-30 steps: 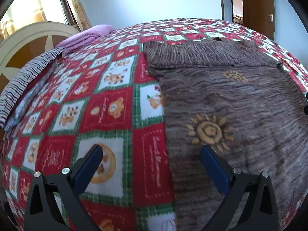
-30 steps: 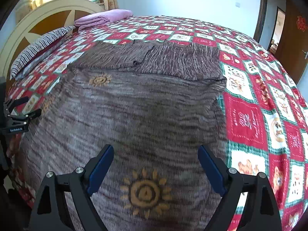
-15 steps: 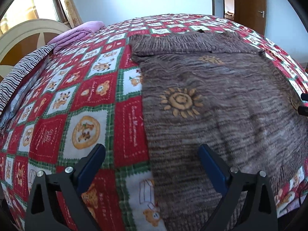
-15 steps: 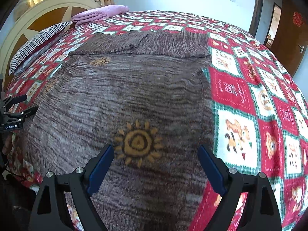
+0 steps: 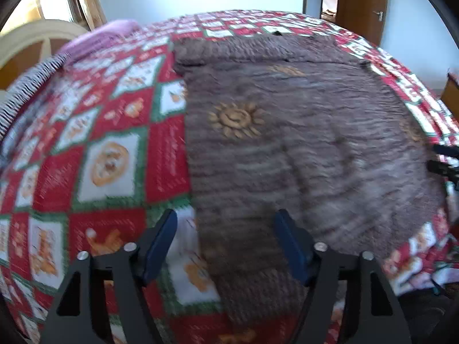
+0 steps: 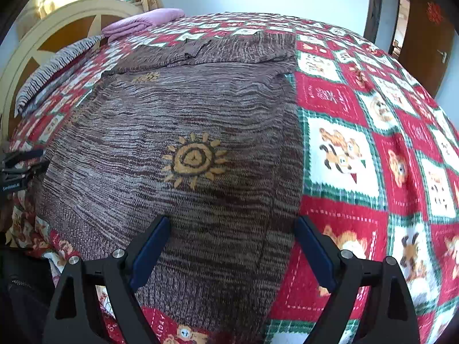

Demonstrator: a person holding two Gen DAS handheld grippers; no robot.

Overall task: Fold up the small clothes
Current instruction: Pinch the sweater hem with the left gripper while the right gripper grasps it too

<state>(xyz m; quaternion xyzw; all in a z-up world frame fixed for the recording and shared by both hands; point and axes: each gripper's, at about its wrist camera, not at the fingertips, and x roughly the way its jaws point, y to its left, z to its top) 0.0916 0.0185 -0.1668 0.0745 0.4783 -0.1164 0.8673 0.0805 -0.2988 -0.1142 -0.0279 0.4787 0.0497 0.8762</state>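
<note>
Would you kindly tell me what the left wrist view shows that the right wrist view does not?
Only the left wrist view: the left gripper from behind, jaws closing astride the sweater's left edge, pads not yet pressing.

Only the right wrist view: the right gripper from behind, open over the sweater's right hem corner.

Both: the brown sweater flat on the quilt, the pink blanket and the door.

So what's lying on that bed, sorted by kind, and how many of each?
Brown sweater: 1
Patchwork quilt: 1
Pink folded blanket: 1
Striped pillow: 1
Total: 4
</note>
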